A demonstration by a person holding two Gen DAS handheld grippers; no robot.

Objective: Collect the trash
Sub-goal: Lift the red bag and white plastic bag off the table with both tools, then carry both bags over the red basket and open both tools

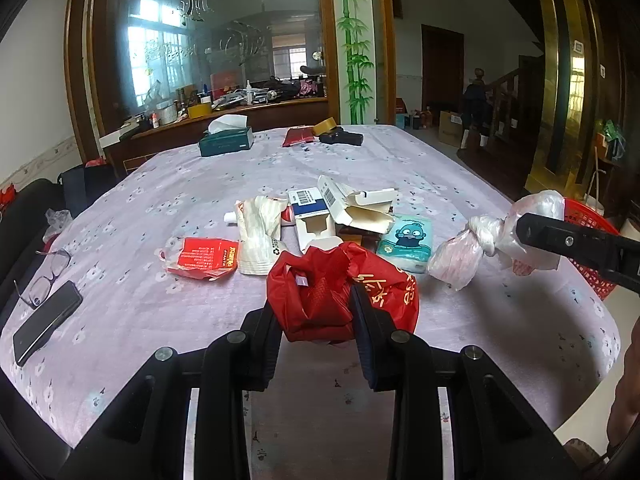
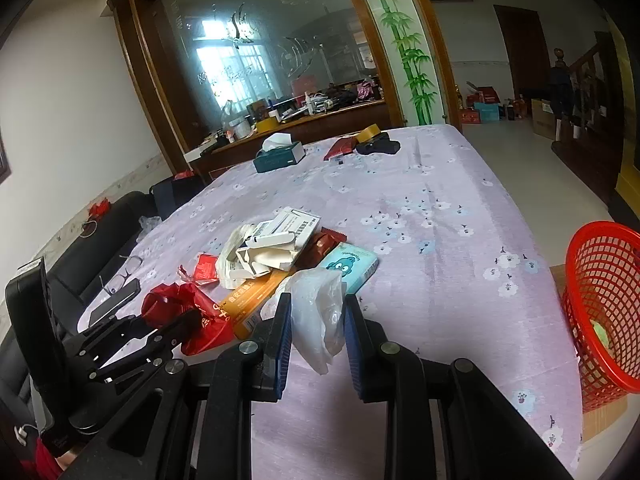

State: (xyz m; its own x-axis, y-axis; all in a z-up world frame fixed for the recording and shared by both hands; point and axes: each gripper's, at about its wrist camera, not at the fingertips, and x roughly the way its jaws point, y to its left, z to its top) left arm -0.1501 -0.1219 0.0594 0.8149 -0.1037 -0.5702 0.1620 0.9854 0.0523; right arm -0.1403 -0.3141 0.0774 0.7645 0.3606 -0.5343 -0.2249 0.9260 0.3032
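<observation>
Red plastic bag (image 1: 340,296): soft, light, crumpled; sits between the left gripper (image 1: 316,316) fingers, apparently pinched at its bunched body.

Knotted clear bag (image 2: 320,320): limp, slippery film; held by the right gripper (image 2: 316,332), best taken near the knot.

Red basket (image 2: 604,312): beyond the table (image 2: 460,248) edge, right of the litter pile; the route there looks open.

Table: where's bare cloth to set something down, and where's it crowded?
Free: the wide strip of table between the teal tissue pack and the red basket; also the stretch between the trash pile and the green tissue box. Crowded: the pile itself, and glasses and phone at the left edge.
</observation>
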